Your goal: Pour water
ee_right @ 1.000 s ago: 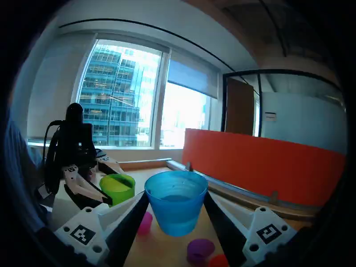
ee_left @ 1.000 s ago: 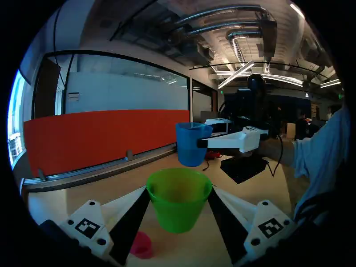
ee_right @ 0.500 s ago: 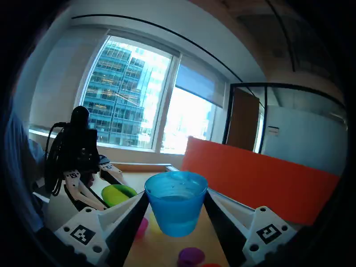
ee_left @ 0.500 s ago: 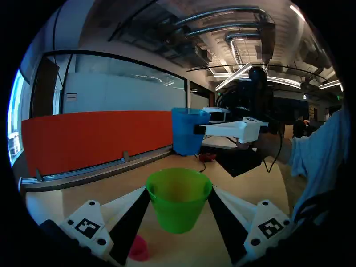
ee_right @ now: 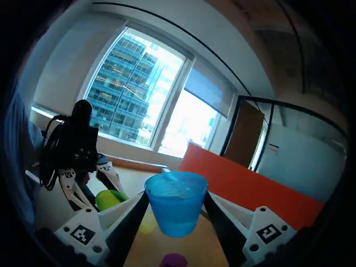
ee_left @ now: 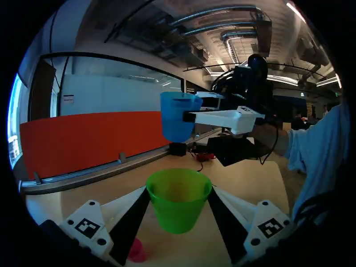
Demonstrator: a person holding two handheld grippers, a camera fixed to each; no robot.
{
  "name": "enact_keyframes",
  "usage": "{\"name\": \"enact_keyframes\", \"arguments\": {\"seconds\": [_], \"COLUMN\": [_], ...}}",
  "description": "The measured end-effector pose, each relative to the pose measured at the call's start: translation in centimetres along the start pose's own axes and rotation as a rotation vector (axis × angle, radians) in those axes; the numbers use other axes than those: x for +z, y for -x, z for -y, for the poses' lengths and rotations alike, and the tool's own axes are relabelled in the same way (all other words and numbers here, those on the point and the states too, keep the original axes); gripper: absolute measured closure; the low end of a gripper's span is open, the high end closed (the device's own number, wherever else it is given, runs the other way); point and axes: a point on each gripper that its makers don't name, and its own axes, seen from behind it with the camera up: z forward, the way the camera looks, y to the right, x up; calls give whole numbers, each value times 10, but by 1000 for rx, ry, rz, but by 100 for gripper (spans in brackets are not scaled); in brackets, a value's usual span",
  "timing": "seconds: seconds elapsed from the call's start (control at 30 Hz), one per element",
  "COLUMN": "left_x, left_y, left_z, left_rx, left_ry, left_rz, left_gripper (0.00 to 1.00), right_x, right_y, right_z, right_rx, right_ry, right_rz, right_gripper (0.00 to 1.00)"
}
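In the left gripper view my left gripper is shut on a green cup, held upright above the wooden table. Higher up and beyond it, the right gripper holds a blue cup in the air. The right gripper view shows my right gripper shut on that blue cup, which has water in it and tilts a little. The green cup and the left gripper appear lower left there, below the blue cup.
An orange partition with a metal rail runs along the table's far side. A black box with cables sits at the back right. A pink cup and a purple cup lie on the table. A person's sleeve is at the right.
The right gripper has lifted the blue cup higher and moved it closer over the green cup, tilting slightly. The green cup in the left gripper has stayed still.
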Motion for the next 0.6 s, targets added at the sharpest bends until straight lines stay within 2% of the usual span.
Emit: {"name": "enact_keyframes", "arguments": {"seconds": [0.6], "left_x": [5], "left_y": [-6], "left_z": [-6], "left_rx": [-13], "left_ry": [19], "left_rz": [-13], "left_gripper": [13], "right_x": [7], "right_y": [-21], "right_z": [-20], "right_rx": [-206], "right_ry": [20], "right_rz": [13], "right_gripper": [11]}}
